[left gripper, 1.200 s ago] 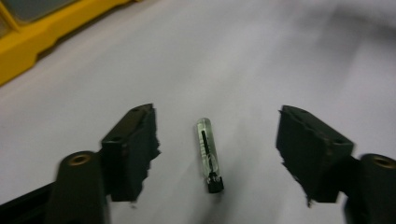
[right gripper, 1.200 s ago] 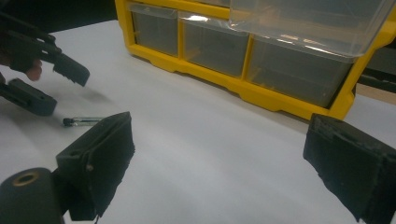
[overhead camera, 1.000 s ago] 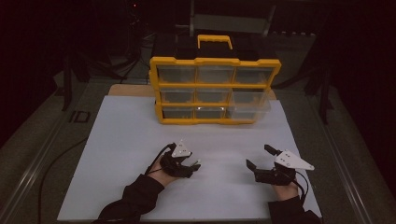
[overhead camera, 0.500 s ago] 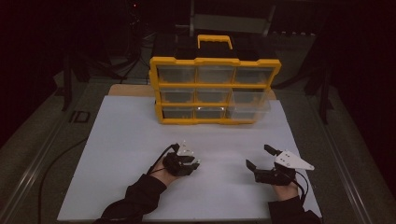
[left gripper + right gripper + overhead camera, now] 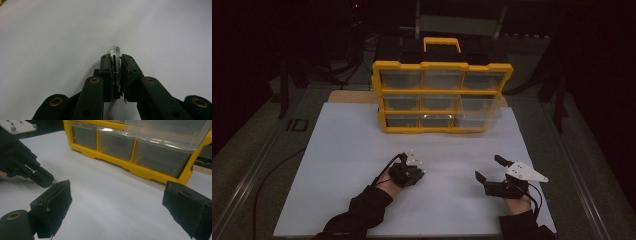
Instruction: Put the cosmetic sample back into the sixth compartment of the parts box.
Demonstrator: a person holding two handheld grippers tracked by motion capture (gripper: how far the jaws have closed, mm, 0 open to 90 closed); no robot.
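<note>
Left hand: reaches in from the lower edge of the high view, dark sleeve angled up and to the right, hand low over the white sheet [image 5: 362, 150] on the table
Left tongs [image 5: 412, 172]: pointed down at the sheet, pale plate on top; jaws have just been closing and are now pinched on a small clear tube
Small clear tube [image 5: 115, 53]: held upright-looking between the pads in the left gripper view, its rounded glassy tip poking out beyond the jaw ends, the white sheet right behind it; what it is made of cannot be told
Right hand: enters at the lower right of the high view, wrist straight, resting near the front edge of the sheet, well apart from the left hand
Right tongs [image 5: 490, 169]: lying roughly level, aimed toward the left and away from the person; jaws spread wide with nothing between them, grey three-cornered plate on top
Right gripper view: both black pads [image 5: 56, 202] stand far apart over bare sheet, the left tongs showing at the upper left
Yellow drawer cabinet [image 5: 442, 97]: at the far side of the sheet, three rows of clear drawers, handle on top; lower right drawer [image 5: 479, 112] pulled out a little
</note>
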